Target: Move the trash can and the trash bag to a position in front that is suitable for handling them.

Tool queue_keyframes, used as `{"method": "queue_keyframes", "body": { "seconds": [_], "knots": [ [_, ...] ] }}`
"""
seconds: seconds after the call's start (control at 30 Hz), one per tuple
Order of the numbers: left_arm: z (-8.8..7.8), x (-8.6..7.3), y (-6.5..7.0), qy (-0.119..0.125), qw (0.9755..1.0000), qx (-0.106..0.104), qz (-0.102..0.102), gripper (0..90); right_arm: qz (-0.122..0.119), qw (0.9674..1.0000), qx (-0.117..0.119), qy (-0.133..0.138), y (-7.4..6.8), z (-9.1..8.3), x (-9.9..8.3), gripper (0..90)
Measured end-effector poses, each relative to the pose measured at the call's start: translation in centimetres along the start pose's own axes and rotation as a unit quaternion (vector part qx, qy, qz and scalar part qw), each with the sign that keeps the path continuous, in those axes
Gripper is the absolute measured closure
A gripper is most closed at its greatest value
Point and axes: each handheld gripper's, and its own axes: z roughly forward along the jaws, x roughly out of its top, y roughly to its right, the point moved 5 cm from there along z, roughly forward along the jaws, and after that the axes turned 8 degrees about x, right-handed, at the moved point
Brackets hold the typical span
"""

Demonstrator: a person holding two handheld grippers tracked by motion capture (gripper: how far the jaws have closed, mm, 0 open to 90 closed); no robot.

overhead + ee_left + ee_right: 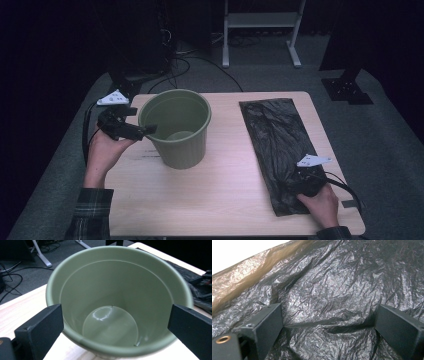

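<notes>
Pale wood table (220, 195) on grey carpet (380, 130), dark room behind

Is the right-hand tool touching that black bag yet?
Touching. In the right gripper view the tool has both open jaws pressed into the black bag, with a fold pulled taut between them. The high view shows it low on the bag's near end.

The bucket (177, 127) looks like smooth olive-green plastic, with a soft sheen on its inner floor (a pale ring of glare shows there). The bag (277, 147) along the table's right edge is thin black plastic film, crinkled all over and faintly glossy. The table (220, 195) is pale wood-grain, matt. The 2 grippers' jaws look matt black.
</notes>
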Motion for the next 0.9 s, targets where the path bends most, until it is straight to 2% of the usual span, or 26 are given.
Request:
{"method": "queue_keyframes", "body": {
  "seconds": [0.17,0.23,0.47,0.53,0.57,0.67,0.77,0.9],
  "knots": [
    [0.9,0.2,-1.0,-0.005,0.9999,0.007,-0.008,0.0,0.000,1.0000,0.000,0.000,0.0,0.0,0.0,6.4],
    [1.5,0.1,-1.6,-0.017,0.9997,0.014,-0.010,0.0,0.000,1.0000,0.000,0.000,0.0,0.0,0.0,6.4],
    [3.1,-0.9,-2.4,-0.038,0.9989,0.012,-0.023,0.0,0.001,1.0000,0.000,0.000,0.0,0.0,0.0,6.5],
    [3.3,-1.1,-2.5,-0.041,0.9988,0.010,-0.024,0.0,0.000,1.0000,-0.001,0.000,0.0,0.0,0.0,6.4],
    [3.6,-1.4,-2.5,-0.050,0.9984,0.008,-0.024,0.0,0.000,1.0000,0.000,0.000,0.0,0.0,0.0,6.5],
    [3.8,-1.7,-2.4,-0.052,0.9984,0.005,-0.023,0.0,0.000,1.0000,0.000,0.000,0.0,0.0,0.0,6.5],
    [4.2,-2.1,-2.1,-0.062,0.9979,0.003,-0.016,0.0,0.000,1.0000,0.000,0.000,0.0,0.0,0.0,6.5],
    [4.3,-2.3,-1.6,-0.061,0.9980,0.003,-0.014,0.0,0.000,1.0000,-0.001,0.000,0.0,0.0,0.0,6.4]
  ]
}}
